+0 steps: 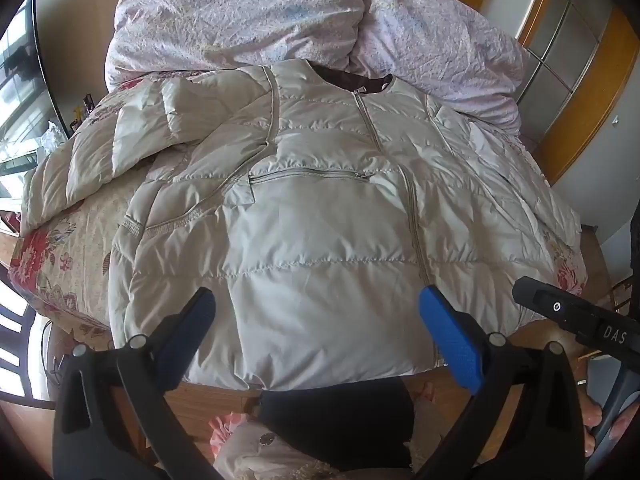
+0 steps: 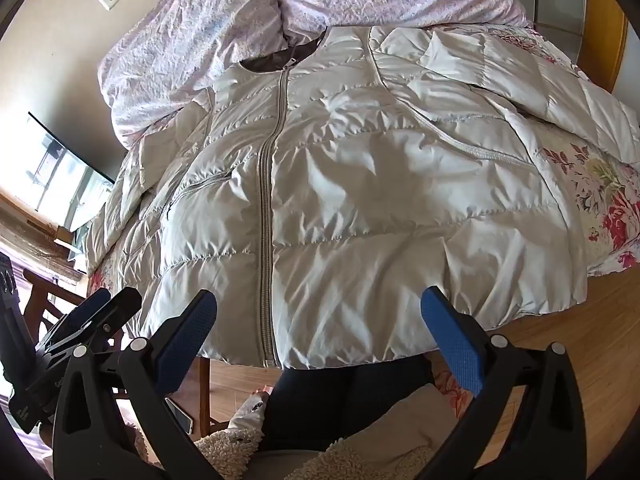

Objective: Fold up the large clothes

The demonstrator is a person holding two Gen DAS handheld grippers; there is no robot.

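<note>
A cream quilted puffer jacket [image 1: 320, 216] lies front up on the bed, zipped, its collar toward the pillows and its hem hanging over the near edge. One sleeve is folded in at the left of the left wrist view. My left gripper [image 1: 316, 312] hovers open above the hem with nothing between its blue pads. In the right wrist view the same jacket [image 2: 360, 184] fills the middle, and my right gripper [image 2: 320, 312] hangs open over the hem just right of the zipper [image 2: 266, 216]. The left gripper [image 2: 86, 312] shows at the lower left there.
A floral bedspread [image 1: 60, 248] covers the bed, with a crumpled lilac duvet [image 1: 248, 12] at its head. Wooden floor [image 2: 592, 360] lies below the hem. The person's dark-trousered legs [image 2: 352, 400] stand at the bed edge. A wardrobe [image 1: 580, 60] is at the right.
</note>
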